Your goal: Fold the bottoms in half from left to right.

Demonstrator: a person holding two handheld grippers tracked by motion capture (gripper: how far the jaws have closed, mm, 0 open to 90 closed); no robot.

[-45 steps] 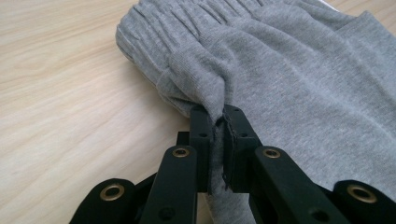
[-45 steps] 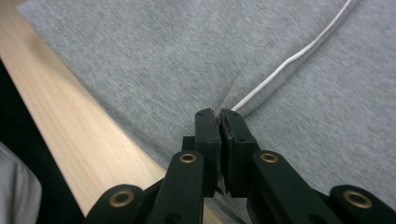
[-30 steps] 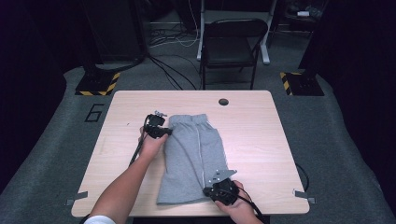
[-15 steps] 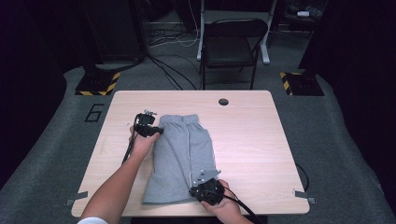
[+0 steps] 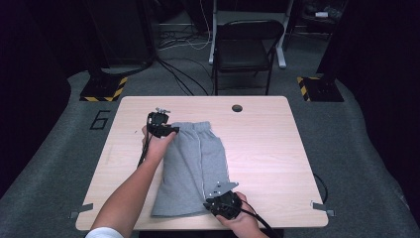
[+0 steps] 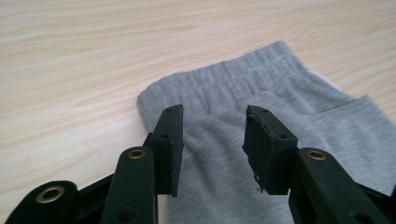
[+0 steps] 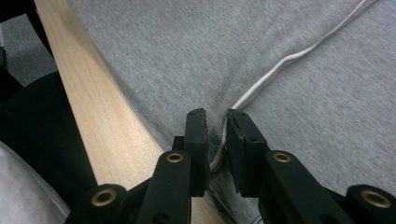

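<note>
So the left gripper [image 6: 212,135] jaws have just been opening off the shorts [image 5: 193,163] waistband, now apart over the desk [image 5: 267,144], while the right gripper [image 7: 215,128] jaws still pinch the near hem, so that far end looks placed.

One pair of grey shorts [image 5: 190,166] lies on one wooden table [image 5: 267,148]. Two handheld grippers work at it, the left gripper [image 5: 171,130] and the right gripper [image 5: 218,198]. Behind the table stands one black folding chair [image 5: 247,49]. Two yellow-and-black striped bases sit on the floor, one left [image 5: 104,89] and one right [image 5: 317,88].
</note>
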